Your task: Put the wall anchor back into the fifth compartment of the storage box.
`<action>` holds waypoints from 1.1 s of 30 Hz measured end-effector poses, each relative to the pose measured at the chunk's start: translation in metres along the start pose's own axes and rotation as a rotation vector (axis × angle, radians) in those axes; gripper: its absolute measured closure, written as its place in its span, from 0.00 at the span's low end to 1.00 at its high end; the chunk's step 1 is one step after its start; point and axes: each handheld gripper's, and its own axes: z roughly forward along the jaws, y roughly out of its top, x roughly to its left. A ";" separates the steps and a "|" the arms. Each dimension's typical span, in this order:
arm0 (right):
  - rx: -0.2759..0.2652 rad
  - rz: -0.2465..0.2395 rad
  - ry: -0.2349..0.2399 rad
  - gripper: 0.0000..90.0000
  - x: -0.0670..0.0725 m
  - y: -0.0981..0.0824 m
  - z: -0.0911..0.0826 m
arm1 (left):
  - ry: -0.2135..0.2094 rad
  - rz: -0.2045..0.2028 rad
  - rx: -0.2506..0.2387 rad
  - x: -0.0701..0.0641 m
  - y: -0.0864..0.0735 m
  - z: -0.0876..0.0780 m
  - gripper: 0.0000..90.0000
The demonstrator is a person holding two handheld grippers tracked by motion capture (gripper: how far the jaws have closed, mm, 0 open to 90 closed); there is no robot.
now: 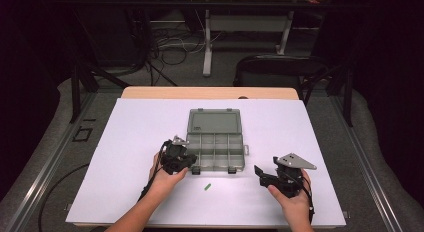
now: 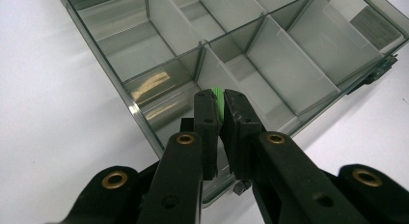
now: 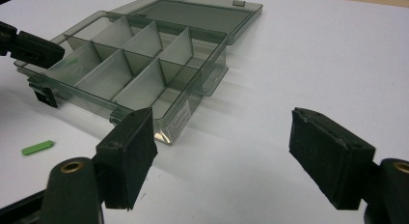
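A clear grey compartment box [image 1: 215, 143] lies open on the white sheet, its lid [image 1: 215, 122] folded flat behind it. My left gripper [image 1: 190, 160] is at the box's front left corner. In the left gripper view it [image 2: 219, 102] is shut on a thin green strip [image 2: 218, 94], held just above the box [image 2: 279, 55] near its front edge. A second green strip [image 1: 207, 187] lies flat on the sheet in front of the box. My right gripper [image 1: 261, 176] hovers at the front right, open wide and holding nothing [image 3: 226, 132]. The loose strip [image 3: 37, 147] lies off to its left.
The white sheet [image 1: 125, 142] covers most of the table, with bare room left and right of the box [image 3: 144, 64]. The left gripper's jaw tip [image 3: 29, 48] reaches over the box's far corner in the right gripper view. A black chair [image 1: 280, 67] stands behind the table.
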 end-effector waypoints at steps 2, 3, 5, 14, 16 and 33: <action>0.000 0.000 0.000 0.26 0.000 0.000 0.000 | 0.000 0.000 0.001 0.000 0.000 0.000 0.94; 0.000 -0.001 0.000 0.26 0.000 0.000 0.000 | 0.001 0.000 0.001 0.000 0.000 0.000 0.94; -0.001 -0.001 0.001 0.26 0.000 0.000 0.000 | 0.002 0.002 0.000 0.001 0.000 0.000 0.94; 0.000 -0.001 0.001 0.26 0.000 0.000 0.000 | 0.001 0.003 -0.002 0.002 0.000 0.000 0.94; -0.001 -0.001 0.002 0.26 0.000 0.000 0.000 | -0.002 -0.002 0.001 0.002 0.000 -0.001 0.94; 0.017 -0.003 0.005 0.26 0.000 0.001 -0.002 | -0.036 -0.017 -0.052 0.004 -0.002 -0.013 0.66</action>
